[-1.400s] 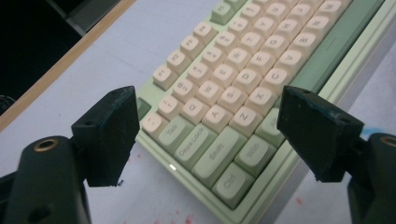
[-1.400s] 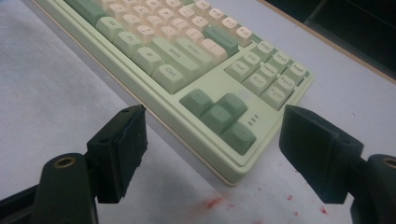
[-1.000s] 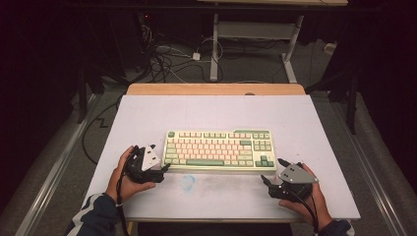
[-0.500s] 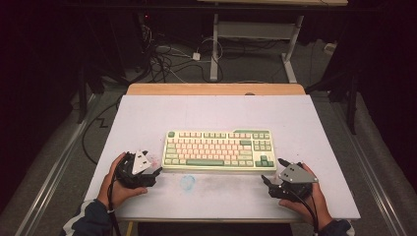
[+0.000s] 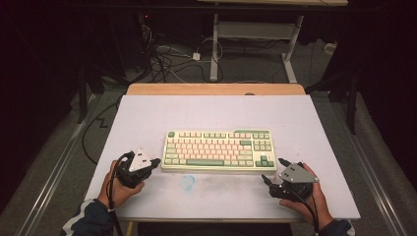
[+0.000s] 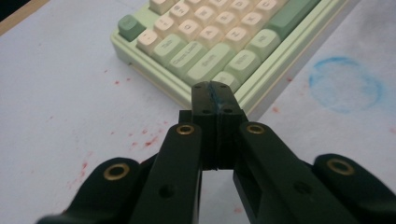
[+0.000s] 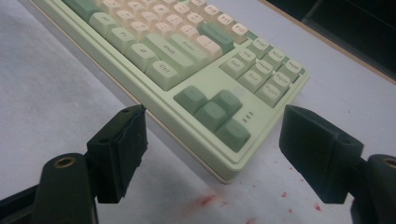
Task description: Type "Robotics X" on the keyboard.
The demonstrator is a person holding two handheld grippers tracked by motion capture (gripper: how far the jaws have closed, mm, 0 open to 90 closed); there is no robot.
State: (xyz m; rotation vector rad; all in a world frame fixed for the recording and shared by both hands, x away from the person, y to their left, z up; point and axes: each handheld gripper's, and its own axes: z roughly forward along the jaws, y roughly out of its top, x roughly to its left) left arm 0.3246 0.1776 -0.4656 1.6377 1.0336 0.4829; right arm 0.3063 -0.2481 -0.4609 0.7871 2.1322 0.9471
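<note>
- Left gripper sits at the near left, its jaws just clenched on nothing, tips just beside the keyboard's near-left corner; right gripper waits released at the near-right corner
- Keyboard lies flat mid-table, ungrasped; judging by this, the handling has barely begun

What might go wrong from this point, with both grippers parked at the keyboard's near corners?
1. The left gripper has just closed, with nothing between its jaws, its tips right at the keyboard's near-left corner; a push forward could shove the keyboard askew or hit a corner key.
2. The right gripper stands open around the near-right corner; closing there might catch the arrow keys rather than the case.
</note>
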